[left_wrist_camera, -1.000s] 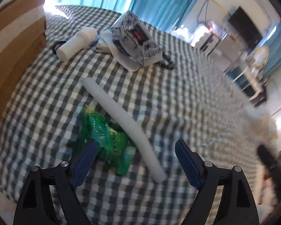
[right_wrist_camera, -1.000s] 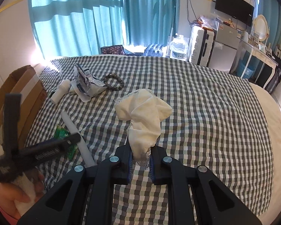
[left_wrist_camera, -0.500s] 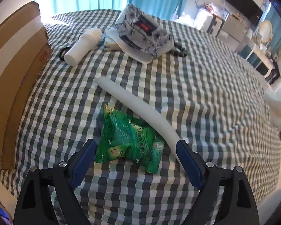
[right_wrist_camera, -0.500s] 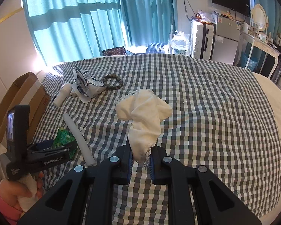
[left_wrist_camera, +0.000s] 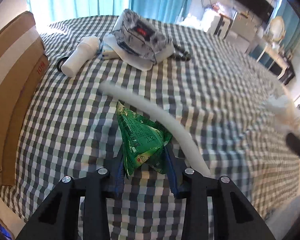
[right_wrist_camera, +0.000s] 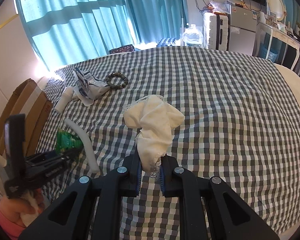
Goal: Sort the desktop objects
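From the left wrist view, the left gripper (left_wrist_camera: 145, 165) points down at a checked cloth (left_wrist_camera: 220, 80) spread over what looks like a bed. Its jaws are closing, and a green packet (left_wrist_camera: 139, 136) stands between them, squeezed up into a peak with its lower edges against the blue pads. Just beside the packet, on its right, lies a long white foam tube (left_wrist_camera: 150, 110), curving from the middle of the cloth down towards the gripper. Farther back sit a patterned cap (left_wrist_camera: 142, 40), a white bottle (left_wrist_camera: 82, 55) on its side to the cap's left, and dark beads (left_wrist_camera: 181, 54) at the cap's right edge. A cardboard box (left_wrist_camera: 14, 84) stands along the left side of the cloth. The right part of this view is blurred.

From the right wrist view, the right gripper (right_wrist_camera: 150, 173) has its jaws clenched on a cream cloth with lace edging (right_wrist_camera: 155, 122), which rises crumpled above the pads. To the left, the left gripper (right_wrist_camera: 70, 152) is low over the green packet (right_wrist_camera: 65, 140), with the foam tube (right_wrist_camera: 84, 138) beside it. A hand (right_wrist_camera: 20, 206) in a pink sleeve holds that gripper's handle. The bead bracelet (right_wrist_camera: 117, 83), cap (right_wrist_camera: 88, 86) and bottle (right_wrist_camera: 65, 99) lie well apart from the cream cloth, near the teal curtains (right_wrist_camera: 90, 16).
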Action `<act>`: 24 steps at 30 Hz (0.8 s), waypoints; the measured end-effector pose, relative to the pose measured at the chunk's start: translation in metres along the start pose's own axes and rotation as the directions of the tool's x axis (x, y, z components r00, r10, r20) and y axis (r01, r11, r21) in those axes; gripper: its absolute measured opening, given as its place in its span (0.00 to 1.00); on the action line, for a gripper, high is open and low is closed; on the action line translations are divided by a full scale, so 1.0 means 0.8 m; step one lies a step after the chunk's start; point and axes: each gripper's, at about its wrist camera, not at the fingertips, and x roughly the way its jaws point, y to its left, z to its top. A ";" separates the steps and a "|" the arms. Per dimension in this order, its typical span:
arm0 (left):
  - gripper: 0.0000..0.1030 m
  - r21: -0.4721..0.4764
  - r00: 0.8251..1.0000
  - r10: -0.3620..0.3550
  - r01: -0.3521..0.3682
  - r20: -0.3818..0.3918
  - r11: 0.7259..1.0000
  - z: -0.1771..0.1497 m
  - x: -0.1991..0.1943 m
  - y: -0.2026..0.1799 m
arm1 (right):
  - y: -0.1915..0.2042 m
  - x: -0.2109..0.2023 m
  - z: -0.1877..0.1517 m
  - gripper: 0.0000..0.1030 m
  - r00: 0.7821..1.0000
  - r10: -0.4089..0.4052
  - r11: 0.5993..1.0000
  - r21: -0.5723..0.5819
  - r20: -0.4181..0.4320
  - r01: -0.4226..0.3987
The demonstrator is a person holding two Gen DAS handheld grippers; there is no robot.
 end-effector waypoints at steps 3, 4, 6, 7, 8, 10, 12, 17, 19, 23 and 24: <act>0.33 -0.012 1.000 0.000 0.000 0.008 1.000 0.003 -0.003 0.002 | -0.001 0.001 0.000 0.13 1.000 0.001 1.000 0.001 -0.001 -0.001; 0.33 -0.007 1.000 0.005 -0.005 0.021 1.000 0.004 -0.005 -0.001 | -0.001 0.000 0.000 0.13 1.000 0.001 1.000 0.002 0.000 -0.001; 0.33 0.005 0.997 0.021 -0.021 0.068 1.000 0.004 -0.019 -0.004 | -0.001 -0.003 0.000 0.13 1.000 -0.001 1.000 -0.001 0.006 0.001; 0.33 -0.001 0.996 0.025 -0.025 0.089 1.000 0.005 -0.028 -0.002 | -0.001 -0.004 0.000 0.13 1.000 -0.002 1.000 -0.002 0.008 0.002; 0.32 -0.016 0.993 0.038 -0.037 0.110 0.999 0.005 -0.038 0.000 | -0.001 -0.006 0.000 0.13 1.000 -0.005 1.000 -0.002 0.010 0.005; 0.32 -0.028 0.988 0.064 -0.060 0.144 0.998 0.005 -0.055 0.008 | -0.001 -0.009 0.000 0.13 1.000 -0.008 1.000 -0.007 0.015 0.008; 0.32 -0.049 0.984 0.046 -0.038 0.169 0.998 0.005 -0.068 0.015 | 0.005 -0.013 0.001 0.13 0.999 -0.019 1.000 -0.020 0.025 0.020; 0.32 -0.066 0.972 0.070 -0.057 0.223 0.996 0.012 -0.095 0.025 | 0.023 -0.030 0.004 0.13 0.998 -0.029 0.997 -0.067 0.056 0.032; 0.32 -0.069 0.972 0.085 -0.071 0.221 0.995 0.017 -0.101 0.025 | 0.034 -0.040 0.007 0.13 0.997 -0.024 0.996 -0.089 0.072 0.031; 0.33 -0.082 0.964 0.096 -0.078 0.249 0.994 0.023 -0.123 0.036 | 0.064 -0.059 0.015 0.13 0.994 0.000 0.992 -0.128 0.106 0.014; 0.33 -0.087 0.960 0.109 -0.090 0.258 0.992 0.024 -0.128 0.038 | 0.072 -0.063 0.017 0.13 0.994 0.009 0.990 -0.138 0.112 0.006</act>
